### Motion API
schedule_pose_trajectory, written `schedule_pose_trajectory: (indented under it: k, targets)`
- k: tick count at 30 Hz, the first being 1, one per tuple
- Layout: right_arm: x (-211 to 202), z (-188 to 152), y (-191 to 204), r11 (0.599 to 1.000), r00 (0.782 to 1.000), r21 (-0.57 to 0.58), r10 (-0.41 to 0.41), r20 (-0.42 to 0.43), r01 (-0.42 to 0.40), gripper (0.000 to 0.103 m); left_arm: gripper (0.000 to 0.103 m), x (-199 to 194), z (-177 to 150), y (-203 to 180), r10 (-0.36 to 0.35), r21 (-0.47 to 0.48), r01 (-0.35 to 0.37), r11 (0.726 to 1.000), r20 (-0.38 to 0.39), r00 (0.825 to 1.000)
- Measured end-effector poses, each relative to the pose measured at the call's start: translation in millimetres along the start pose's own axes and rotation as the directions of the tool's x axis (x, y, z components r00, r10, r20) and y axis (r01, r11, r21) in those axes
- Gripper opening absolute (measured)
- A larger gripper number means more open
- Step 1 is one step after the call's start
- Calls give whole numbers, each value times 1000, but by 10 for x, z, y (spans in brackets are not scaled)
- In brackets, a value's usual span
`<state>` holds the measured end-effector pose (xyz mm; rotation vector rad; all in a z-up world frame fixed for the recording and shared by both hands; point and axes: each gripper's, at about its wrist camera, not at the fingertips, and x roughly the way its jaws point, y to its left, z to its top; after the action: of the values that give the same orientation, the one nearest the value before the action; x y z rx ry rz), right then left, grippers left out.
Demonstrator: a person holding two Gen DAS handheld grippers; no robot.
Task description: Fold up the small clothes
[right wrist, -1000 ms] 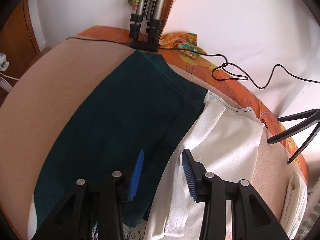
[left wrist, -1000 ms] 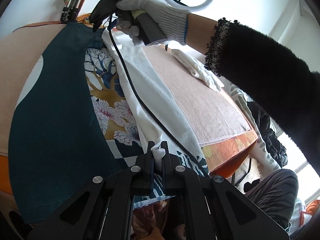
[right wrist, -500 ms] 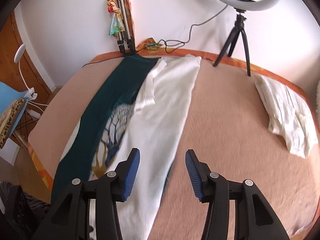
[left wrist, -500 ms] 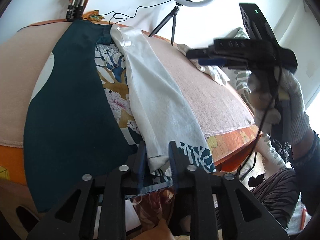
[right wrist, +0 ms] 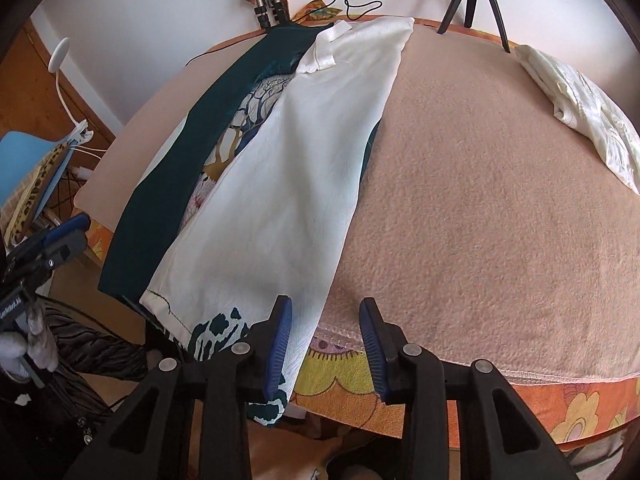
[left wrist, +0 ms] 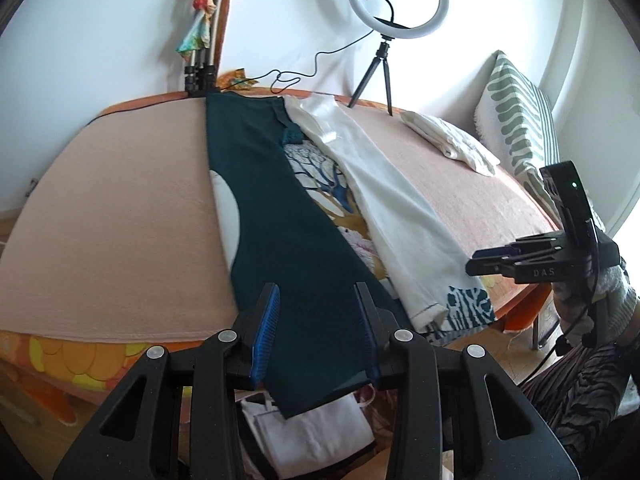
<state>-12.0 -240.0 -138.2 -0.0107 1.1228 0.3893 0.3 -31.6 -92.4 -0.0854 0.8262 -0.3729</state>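
Observation:
A long garment lies lengthwise on the pink blanket (left wrist: 112, 216). Its left side is folded over showing dark teal (left wrist: 276, 216), its right side showing white lining (left wrist: 400, 208), with a printed tree pattern (left wrist: 328, 184) between them. It also shows in the right wrist view, the white part (right wrist: 288, 168) beside the teal part (right wrist: 168, 184). My left gripper (left wrist: 318, 332) is open and empty over the garment's near teal end. My right gripper (right wrist: 325, 348) is open and empty at the blanket's near edge, beside the white hem. The right gripper also shows in the left wrist view (left wrist: 486, 260).
A folded white garment (left wrist: 452, 140) lies at the blanket's far right. A ring light on a tripod (left wrist: 384, 36) and a second tripod (left wrist: 202, 64) stand at the far edge, with a cable. A striped cushion (left wrist: 516, 120) is on the right. A blue chair (right wrist: 24, 168) stands to the left.
My left gripper has let go of the white hem and opened, shifting left over the teal side. My right gripper has drawn back from the far end to the near edge.

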Motion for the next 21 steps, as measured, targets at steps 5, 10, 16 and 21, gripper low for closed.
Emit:
schedule_pose_trajectory:
  k: [5,10,16,21]
  targets:
    - [33,-43,96,999,1000,-45,-6,0,6,8,44,65,-40,290,-2,-89,-3,996,-60,998]
    - [27,-89,136,997,999,-71,-35,7,35,2,44,123,-192,337,-20,-116,6,993,-118,993]
    - [-56,-212,-1,995,996,42,87,11,-88,32,44,91,-372,356,-73,-181,42,983,-169,983]
    - [-109,-324,-56,981,986,102,163,21,-164,33,44,97,-490,420,-151,-262,92,961,-216,965]
